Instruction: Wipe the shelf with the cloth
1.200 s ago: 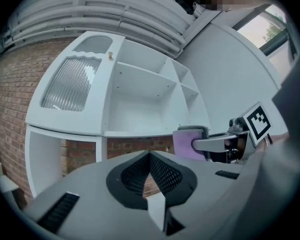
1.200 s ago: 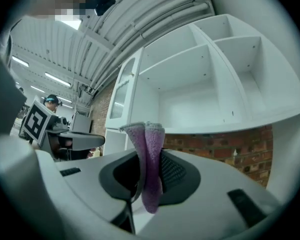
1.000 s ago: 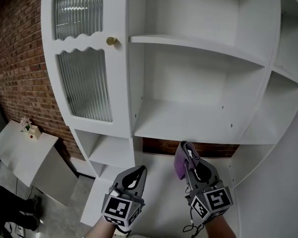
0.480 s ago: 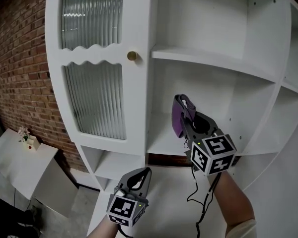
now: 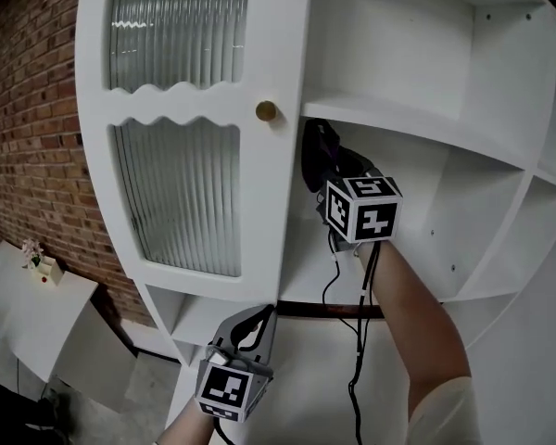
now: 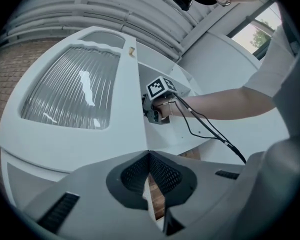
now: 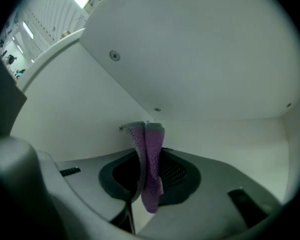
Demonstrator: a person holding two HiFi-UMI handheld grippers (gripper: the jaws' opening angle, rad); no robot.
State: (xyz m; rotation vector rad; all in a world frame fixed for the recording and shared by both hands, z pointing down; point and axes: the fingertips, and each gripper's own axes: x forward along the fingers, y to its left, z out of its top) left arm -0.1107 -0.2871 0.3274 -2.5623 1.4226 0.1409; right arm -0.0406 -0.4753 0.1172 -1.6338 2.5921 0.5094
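A purple cloth [image 7: 149, 169] is pinched in my right gripper [image 7: 146, 129], which is shut on it. In the head view that gripper [image 5: 317, 156] reaches into the white cabinet's middle compartment, just under the upper shelf board [image 5: 426, 133], with the cloth [image 5: 315, 160] dark in the shadow near the left wall. The shelf floor [image 5: 306, 281] lies below it. My left gripper [image 5: 259, 321] hangs low at the front, shut and holding nothing. From the left gripper view the right gripper [image 6: 157, 101] shows inside the cabinet.
The cabinet's ribbed-glass door [image 5: 181, 119] with a brass knob [image 5: 266, 111] stands to the left of the open shelves. A brick wall [image 5: 28, 109] runs behind on the left. A cable [image 5: 360, 341] hangs from the right gripper along the person's arm.
My right gripper has risen with the cloth from below the cabinet up into the middle compartment, close under the upper shelf. The left gripper has stayed low.
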